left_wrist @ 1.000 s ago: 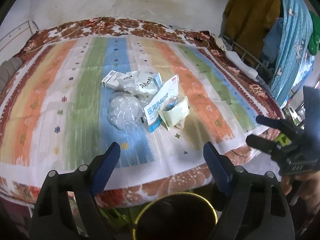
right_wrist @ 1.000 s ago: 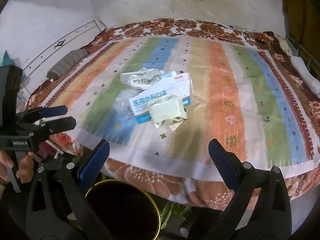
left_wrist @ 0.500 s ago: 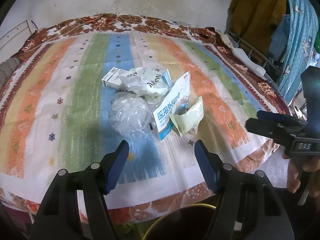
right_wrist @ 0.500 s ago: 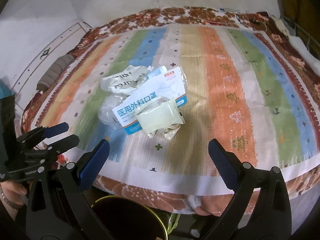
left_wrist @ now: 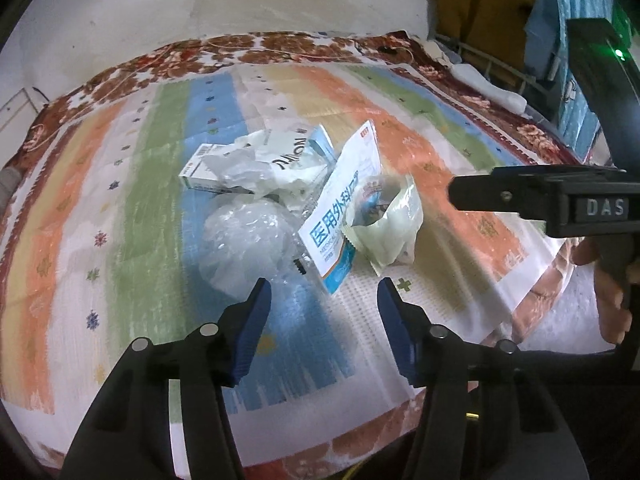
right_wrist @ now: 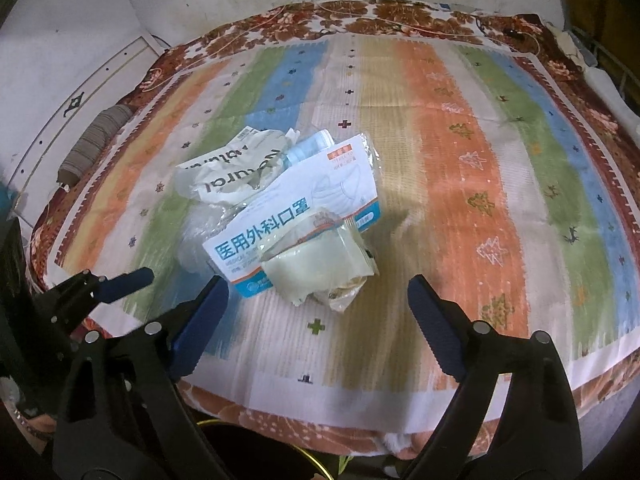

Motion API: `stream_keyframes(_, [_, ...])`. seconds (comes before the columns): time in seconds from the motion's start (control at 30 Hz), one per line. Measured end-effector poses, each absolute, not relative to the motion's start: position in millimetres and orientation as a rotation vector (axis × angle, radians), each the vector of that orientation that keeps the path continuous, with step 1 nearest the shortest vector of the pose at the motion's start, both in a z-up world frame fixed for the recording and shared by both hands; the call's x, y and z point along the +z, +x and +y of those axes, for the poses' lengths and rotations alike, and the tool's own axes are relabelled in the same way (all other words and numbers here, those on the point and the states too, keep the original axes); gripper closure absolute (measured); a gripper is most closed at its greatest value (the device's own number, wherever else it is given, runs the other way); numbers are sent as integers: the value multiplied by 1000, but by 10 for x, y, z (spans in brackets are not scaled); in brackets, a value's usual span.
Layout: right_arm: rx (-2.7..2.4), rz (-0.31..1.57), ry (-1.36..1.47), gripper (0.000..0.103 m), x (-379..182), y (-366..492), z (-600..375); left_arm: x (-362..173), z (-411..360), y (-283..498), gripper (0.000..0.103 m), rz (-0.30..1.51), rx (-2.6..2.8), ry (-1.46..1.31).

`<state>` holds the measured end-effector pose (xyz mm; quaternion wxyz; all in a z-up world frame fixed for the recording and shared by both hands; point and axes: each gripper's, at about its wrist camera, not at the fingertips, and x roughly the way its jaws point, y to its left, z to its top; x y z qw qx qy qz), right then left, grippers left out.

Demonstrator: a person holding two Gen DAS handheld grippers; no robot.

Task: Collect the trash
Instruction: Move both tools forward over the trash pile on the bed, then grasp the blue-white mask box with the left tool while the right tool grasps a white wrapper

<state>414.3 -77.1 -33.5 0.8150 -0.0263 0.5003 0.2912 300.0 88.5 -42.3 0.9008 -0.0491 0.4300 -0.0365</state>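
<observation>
Left gripper (left_wrist: 324, 294): I hold it spread, empty, below the clear plastic wad (left_wrist: 244, 240).
Right gripper (right_wrist: 316, 312): spread, empty, below the pale wrapper (right_wrist: 320, 268).
Technique: I straddle one loose piece, then close low.

Both views are dim, with a muted, slightly greenish cast. Soft light falls from above onto the striped blanket (left_wrist: 132, 208), leaving only faint shadows beside the heap of wrappers (right_wrist: 280, 216). The clear plastic bag (left_wrist: 244, 240) carries a pale sheen rather than hard glare. Motion blur smears the stripes near the bottom of each picture, while the printed mask packet (right_wrist: 296, 224) reads fairly sharp. Fisheye bending curves the bed's edges, and the corners fall to black. A small green lamp (left_wrist: 619, 54) glows at the upper right of the left view.
</observation>
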Motion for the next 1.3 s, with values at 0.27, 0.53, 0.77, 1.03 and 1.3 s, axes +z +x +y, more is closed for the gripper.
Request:
stream_keyframes(0.27, [608,1099,-49,30,-484,4376,-584,-440,1020,3225,63,875,-93,-187])
stream_keyframes(0.53, [596,1144,-55,45,-657,4518,-482,-527,1015,3384,70,880,-124,-224])
stream_keyframes(0.77, [576,1195,-11,66,-799,4616,-517,-602,1011,3454,89,894,-130,-232])
stream_keyframes(1.03, [559,1182,-58,92,-773,4613,-537,-588,871,3427,102,892,-176,-242])
stream_keyframes(1.3, [553,1161,-65,100,-682,4617,-581,-500,831,3398,103,882,-158,-224])
